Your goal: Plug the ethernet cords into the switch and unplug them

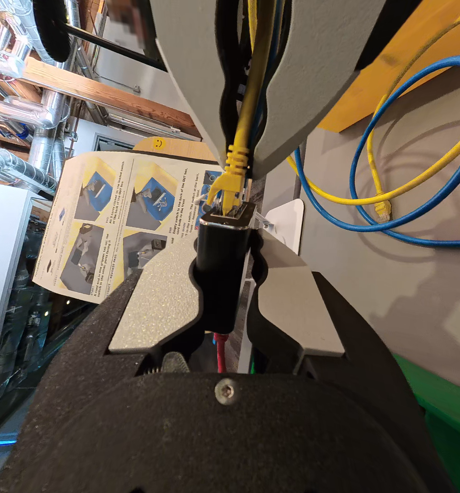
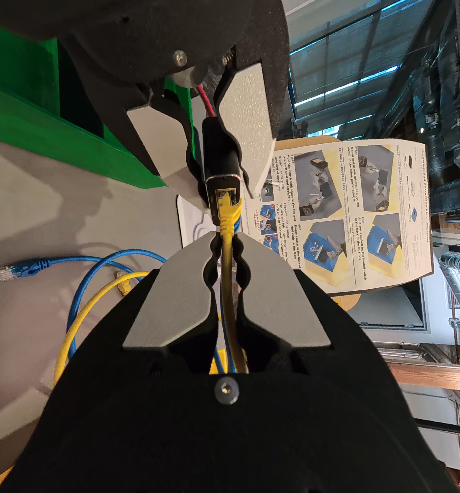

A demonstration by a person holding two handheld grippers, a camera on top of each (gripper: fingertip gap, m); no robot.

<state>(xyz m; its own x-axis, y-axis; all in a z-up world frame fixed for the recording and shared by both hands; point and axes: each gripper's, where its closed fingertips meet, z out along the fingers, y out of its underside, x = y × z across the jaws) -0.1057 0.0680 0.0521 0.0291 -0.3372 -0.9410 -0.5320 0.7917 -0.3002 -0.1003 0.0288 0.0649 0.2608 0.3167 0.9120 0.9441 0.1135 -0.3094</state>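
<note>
in my left wrist view, my left gripper [image 1: 225, 256] sits at the centre of the frame, its two grey-faced fingers with black wavy pads clamped on the sides of a small black box-shaped ethernet switch with a silver-edged port face [image 1: 221, 266]. the switch stands upright between the pads, port face pointing away from the camera, and a red cord [image 1: 221, 354] runs out of its near end toward the bottom of the frame.

from the top of that frame my right gripper [image 1: 241, 149] reaches down, its jaws narrow and closed on a yellow ethernet cord with a ribbed yellow boot [image 1: 237, 160]. the plug at the cord's tip sits in the mouth of the switch port; i cannot tell whether it is fully clicked in.

in my right wrist view the same yellow cord [image 2: 227, 266] runs up the centre between my fingers [image 2: 189, 288], pressed between the black wavy pads just behind the boot, and meets the switch [image 2: 219, 160] in the upper middle.

loose blue ethernet cords [image 2: 90, 269] and another yellow cord [image 2: 90, 306] lie coiled on the grey table surface [image 2: 63, 213] at the left of the frame. a green bin [image 2: 50, 128] fills the upper left, and a printed instruction sheet with pictures [image 2: 357, 208] stands at the right.
</note>
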